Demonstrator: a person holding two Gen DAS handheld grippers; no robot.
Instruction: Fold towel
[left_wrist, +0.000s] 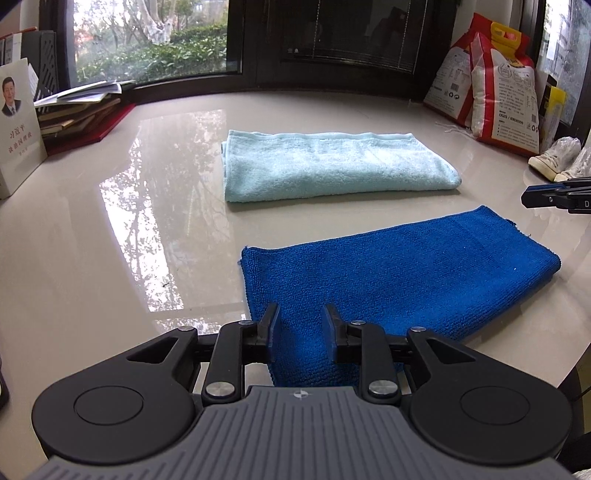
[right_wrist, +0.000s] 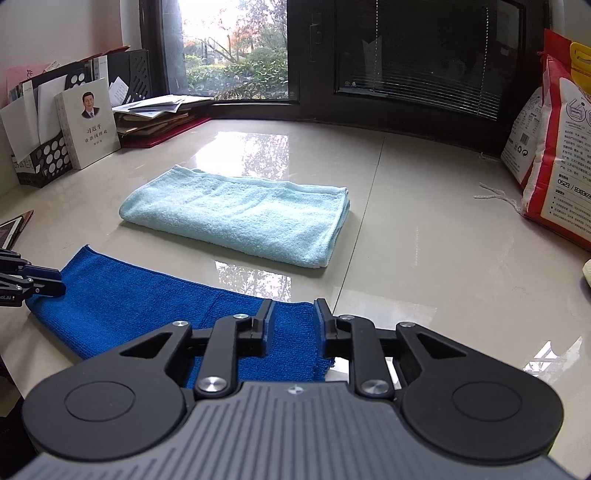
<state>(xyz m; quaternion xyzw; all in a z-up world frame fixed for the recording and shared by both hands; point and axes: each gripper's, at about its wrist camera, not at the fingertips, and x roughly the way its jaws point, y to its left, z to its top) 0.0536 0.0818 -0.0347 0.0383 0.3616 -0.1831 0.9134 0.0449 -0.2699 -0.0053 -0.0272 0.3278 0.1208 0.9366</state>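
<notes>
Both grippers, left gripper (left_wrist: 301, 328) and right gripper (right_wrist: 293, 325), stand narrowly open and hold nothing. Each hovers over one near end of the blue towel (left_wrist: 399, 273), whose long axis runs left to right on the table (left_wrist: 110, 258). Beyond it, well apart, lies a folded pale towel (left_wrist: 332, 166).

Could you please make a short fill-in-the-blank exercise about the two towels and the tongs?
1. The towel nearer the tongs is dark ____.
2. The light blue towel lies folded, ____ the window than the other towel.
3. The jaws of the left tongs stand ____, gripping nothing.
4. Both towels rest on a glossy ____.

Missing words: blue; nearer; open; table
</notes>
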